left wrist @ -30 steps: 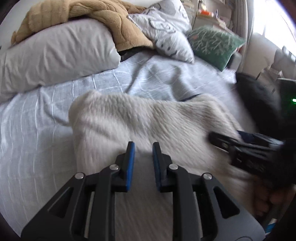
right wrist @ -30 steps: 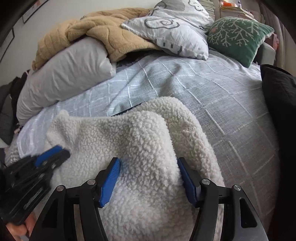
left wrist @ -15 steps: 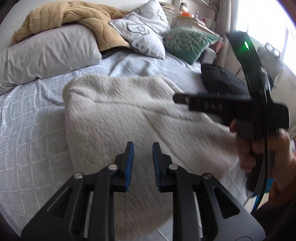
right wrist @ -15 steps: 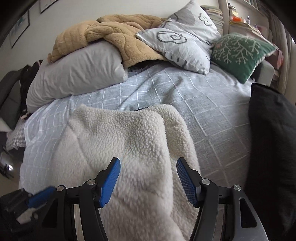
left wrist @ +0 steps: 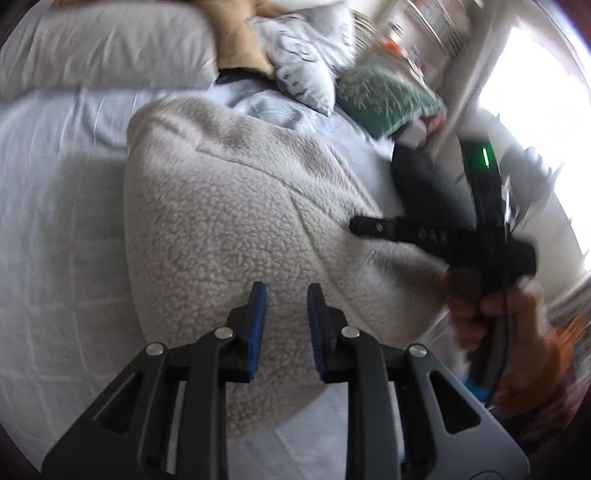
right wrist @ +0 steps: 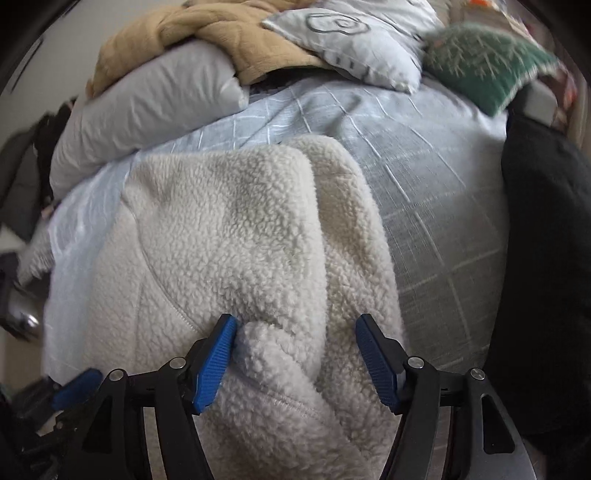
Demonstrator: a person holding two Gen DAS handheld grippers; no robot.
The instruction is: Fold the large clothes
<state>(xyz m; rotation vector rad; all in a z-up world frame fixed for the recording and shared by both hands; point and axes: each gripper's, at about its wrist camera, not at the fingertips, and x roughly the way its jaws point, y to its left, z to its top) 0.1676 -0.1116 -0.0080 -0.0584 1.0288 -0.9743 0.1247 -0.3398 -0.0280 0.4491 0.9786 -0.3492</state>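
Observation:
A cream fleece garment (left wrist: pixel 229 221) lies folded on the bed; it also shows in the right wrist view (right wrist: pixel 236 236). My left gripper (left wrist: pixel 283 325) hovers over its near edge, its jaws a narrow gap apart and empty. My right gripper (right wrist: pixel 295 354) is wide open low over the garment's near right part, with a fleece fold between the jaws and the left pad touching it. The right gripper also shows from the side in the left wrist view (left wrist: pixel 424 232), held by a hand.
The bed has a pale blue checked cover (right wrist: pixel 424 177). At its head lie a grey pillow (right wrist: pixel 147 110), a tan blanket (right wrist: pixel 207 33), a patterned cushion (right wrist: pixel 354 40) and a green cushion (right wrist: pixel 484 62). A black cloth (right wrist: pixel 546 258) lies along the right edge.
Both grippers have dropped closer to the garment. The right gripper's open jaws have come down around a fleece fold. The left gripper's view has swung right and nearer the near edge.

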